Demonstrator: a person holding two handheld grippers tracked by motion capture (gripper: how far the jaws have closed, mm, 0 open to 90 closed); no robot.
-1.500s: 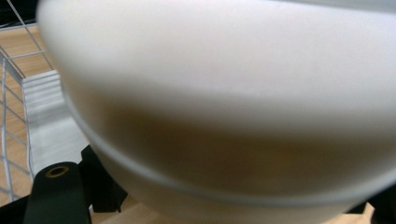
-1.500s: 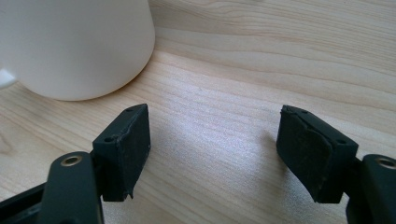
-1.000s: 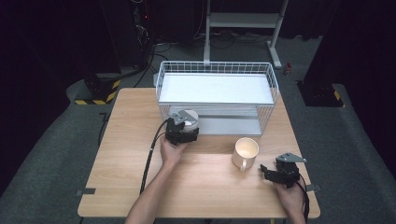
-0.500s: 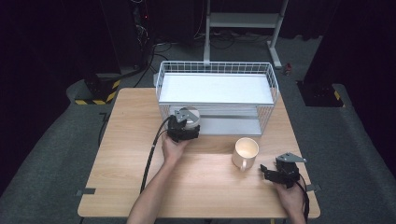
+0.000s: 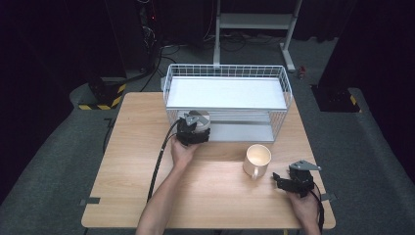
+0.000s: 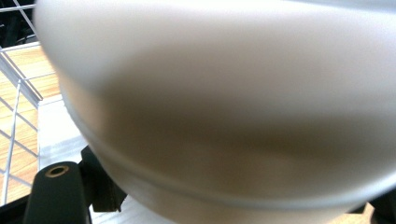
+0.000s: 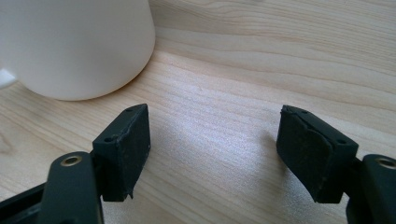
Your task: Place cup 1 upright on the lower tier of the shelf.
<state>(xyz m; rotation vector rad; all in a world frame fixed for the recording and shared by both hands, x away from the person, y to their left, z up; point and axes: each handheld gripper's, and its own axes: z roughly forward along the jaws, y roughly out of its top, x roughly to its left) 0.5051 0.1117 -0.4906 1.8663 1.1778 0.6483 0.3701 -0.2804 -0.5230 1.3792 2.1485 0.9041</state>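
My left gripper sits at the front of a white wire rack, shut on a pale round vessel. In the left gripper view that vessel is blurred and very close, between the black fingers, with the rack's wires and lower shelf behind it. A cream mug stands upright on the wooden table. My right gripper rests low near the front right corner, open and holding nothing. In the right gripper view the mug is just ahead and to the left.
The rack has an upper shelf and a lower one, and stands at the table's far edge. A black cable trails from the left gripper along the forearm. Dark floor, a metal stand and a hazard-striped block lie beyond the table.
The left gripper has crept slightly toward the rack's lower shelf with the vessel. The right gripper and the mug have stayed put.
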